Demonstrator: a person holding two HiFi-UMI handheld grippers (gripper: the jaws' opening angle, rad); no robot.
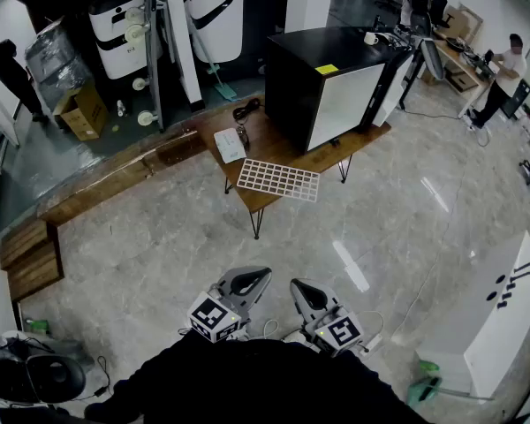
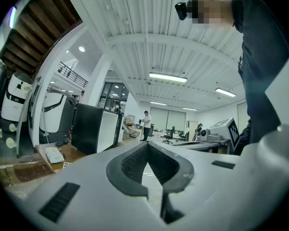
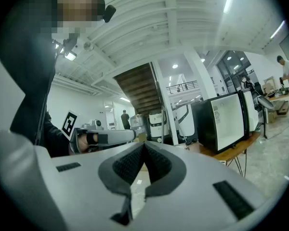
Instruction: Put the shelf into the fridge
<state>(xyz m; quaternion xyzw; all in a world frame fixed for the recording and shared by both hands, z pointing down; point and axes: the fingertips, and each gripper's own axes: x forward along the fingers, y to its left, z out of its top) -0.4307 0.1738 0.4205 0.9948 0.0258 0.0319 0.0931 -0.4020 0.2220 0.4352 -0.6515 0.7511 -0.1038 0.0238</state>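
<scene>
Grey marble floor was seen around a wooden table, on which a black fridge was stood, door open. A white grid shelf was laid flat on the table before it. The left gripper and right gripper were clenched, empty, well apart from it.

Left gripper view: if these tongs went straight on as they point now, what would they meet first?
Nothing close, it seems: the left tongs point over open floor, right of the fridge, toward a far-off standing person. Depth is unclear.
</scene>
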